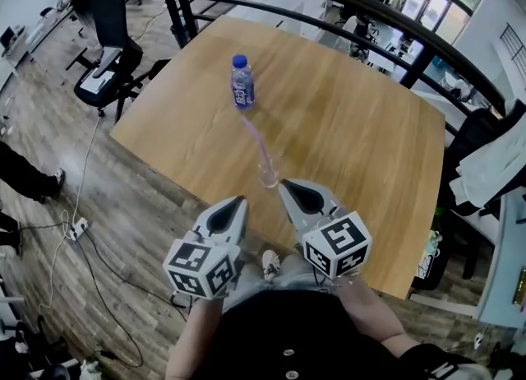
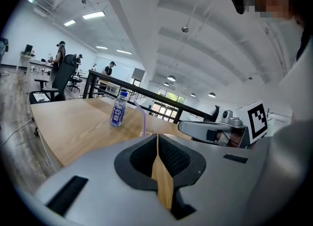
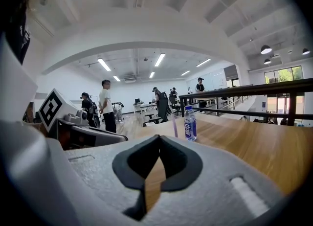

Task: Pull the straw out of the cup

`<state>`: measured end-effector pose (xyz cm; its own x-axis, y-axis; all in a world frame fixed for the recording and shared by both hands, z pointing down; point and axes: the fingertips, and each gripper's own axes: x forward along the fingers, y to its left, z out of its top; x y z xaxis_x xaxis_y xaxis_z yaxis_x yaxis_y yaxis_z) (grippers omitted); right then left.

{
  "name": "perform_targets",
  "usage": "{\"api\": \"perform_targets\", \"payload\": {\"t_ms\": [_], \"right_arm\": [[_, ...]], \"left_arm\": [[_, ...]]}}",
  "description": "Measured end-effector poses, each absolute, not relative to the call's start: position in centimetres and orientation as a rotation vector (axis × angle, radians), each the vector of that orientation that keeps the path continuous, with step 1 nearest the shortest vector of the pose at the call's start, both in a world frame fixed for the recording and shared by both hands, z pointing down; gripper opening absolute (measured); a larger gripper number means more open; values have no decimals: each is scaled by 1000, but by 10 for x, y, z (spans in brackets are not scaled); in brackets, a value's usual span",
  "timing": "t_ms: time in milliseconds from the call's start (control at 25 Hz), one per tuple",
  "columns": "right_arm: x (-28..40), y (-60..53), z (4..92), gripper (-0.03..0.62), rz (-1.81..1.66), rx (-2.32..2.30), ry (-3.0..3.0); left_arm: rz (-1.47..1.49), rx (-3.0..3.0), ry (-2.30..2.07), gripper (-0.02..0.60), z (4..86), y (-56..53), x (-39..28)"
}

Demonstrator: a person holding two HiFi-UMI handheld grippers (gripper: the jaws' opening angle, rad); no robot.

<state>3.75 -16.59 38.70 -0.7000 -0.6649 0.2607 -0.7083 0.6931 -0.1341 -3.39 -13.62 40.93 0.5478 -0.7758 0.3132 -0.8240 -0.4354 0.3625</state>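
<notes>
Head view: left gripper [image 1: 238, 201] and right gripper [image 1: 286, 183], both clenched empty; cup [image 1: 269, 175] just ahead of their fingertips. A closed-jaw nudge could topple it, straw [image 1: 254, 140] included.

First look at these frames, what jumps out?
A clear cup holding a purple straw stands by the near edge of the wooden table, with a blue-capped bottle beyond it. The left gripper and right gripper point toward the cup, both shut and empty.
</notes>
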Motion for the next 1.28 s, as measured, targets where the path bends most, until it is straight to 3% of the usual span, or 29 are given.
{"api": "perform_targets", "payload": {"t_ms": [520,1280], "right_arm": [[43,-191,412,-2,403,1087,-2637],[19,-225,421,14,364,1230,-2508]], "left_arm": [[161,2265,-1236,20,426,-163,-24],[158,2291,-1130,20,437,-183,-65]]}}
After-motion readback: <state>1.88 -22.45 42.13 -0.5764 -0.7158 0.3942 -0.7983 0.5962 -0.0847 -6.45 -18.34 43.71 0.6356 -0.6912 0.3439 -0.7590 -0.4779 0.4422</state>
